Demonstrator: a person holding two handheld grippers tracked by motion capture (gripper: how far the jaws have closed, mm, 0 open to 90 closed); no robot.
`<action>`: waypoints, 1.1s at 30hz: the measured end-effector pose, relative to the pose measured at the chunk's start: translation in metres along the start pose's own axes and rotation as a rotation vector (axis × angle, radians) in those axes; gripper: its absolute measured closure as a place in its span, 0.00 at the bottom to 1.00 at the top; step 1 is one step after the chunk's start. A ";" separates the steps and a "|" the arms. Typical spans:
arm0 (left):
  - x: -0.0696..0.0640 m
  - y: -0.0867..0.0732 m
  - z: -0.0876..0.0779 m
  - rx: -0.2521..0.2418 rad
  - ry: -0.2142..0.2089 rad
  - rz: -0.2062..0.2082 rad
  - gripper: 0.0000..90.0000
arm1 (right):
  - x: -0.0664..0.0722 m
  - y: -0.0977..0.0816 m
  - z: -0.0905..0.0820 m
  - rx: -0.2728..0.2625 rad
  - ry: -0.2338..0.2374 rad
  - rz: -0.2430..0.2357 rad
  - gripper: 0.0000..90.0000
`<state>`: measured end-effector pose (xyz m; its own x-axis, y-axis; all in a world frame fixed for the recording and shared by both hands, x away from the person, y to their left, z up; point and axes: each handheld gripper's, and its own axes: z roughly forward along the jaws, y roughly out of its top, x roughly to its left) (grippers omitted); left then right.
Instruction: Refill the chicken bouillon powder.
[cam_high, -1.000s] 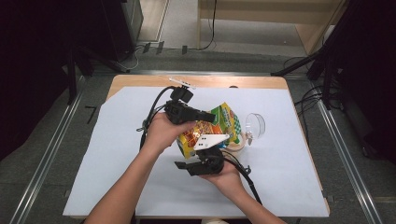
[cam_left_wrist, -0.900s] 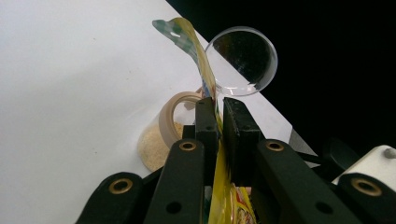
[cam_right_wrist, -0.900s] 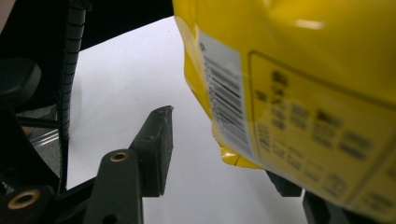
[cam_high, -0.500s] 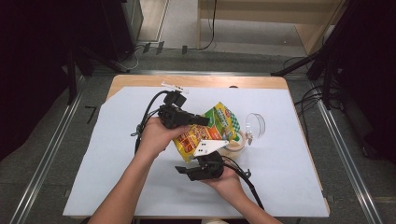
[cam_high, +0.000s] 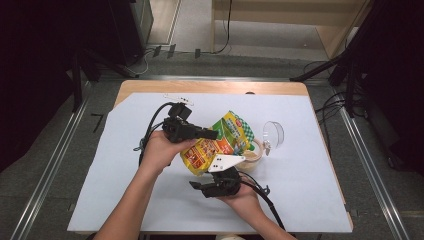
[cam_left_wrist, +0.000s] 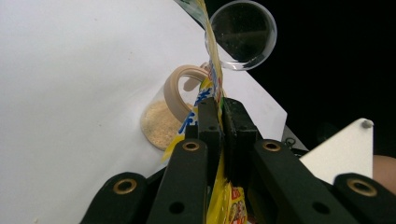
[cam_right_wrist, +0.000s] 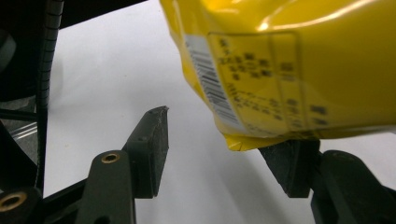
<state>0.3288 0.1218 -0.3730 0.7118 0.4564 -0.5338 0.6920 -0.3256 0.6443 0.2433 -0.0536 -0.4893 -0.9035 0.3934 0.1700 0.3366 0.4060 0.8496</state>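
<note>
Left gripper view has my left tongs (cam_left_wrist: 219, 116) clamped on the snack bag (cam_left_wrist: 212, 70) above the jar (cam_left_wrist: 170, 116); right tongs (cam_right_wrist: 224, 135), just opening, stand apart under the bag's corner, so next I tip it.

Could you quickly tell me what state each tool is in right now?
Left tool: shut on the yellow snack bag.
Right tool: open, jaws just been widening; the bag's bottom corner hangs over one pad, not pinched.

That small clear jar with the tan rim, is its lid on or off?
Off. The clear jar stands open, showing pale crumbs inside, while its round transparent lid lies apart on the white sheet. The yellow snack bag hangs over it.
</note>
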 end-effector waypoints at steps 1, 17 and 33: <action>0.001 -0.001 -0.001 0.000 -0.001 0.001 0.97 | 0.000 -0.001 0.000 0.002 0.000 0.002 0.50; 0.006 -0.011 -0.002 0.035 0.003 0.014 0.94 | -0.006 -0.004 -0.006 0.010 -0.052 -0.018 0.51; 0.005 -0.014 0.009 0.014 0.018 0.042 0.93 | -0.011 -0.007 -0.005 0.074 -0.066 -0.031 0.56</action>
<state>0.3235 0.1213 -0.3900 0.7383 0.4566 -0.4963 0.6630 -0.3565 0.6582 0.2499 -0.0646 -0.4948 -0.8952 0.4323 0.1087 0.3296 0.4777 0.8144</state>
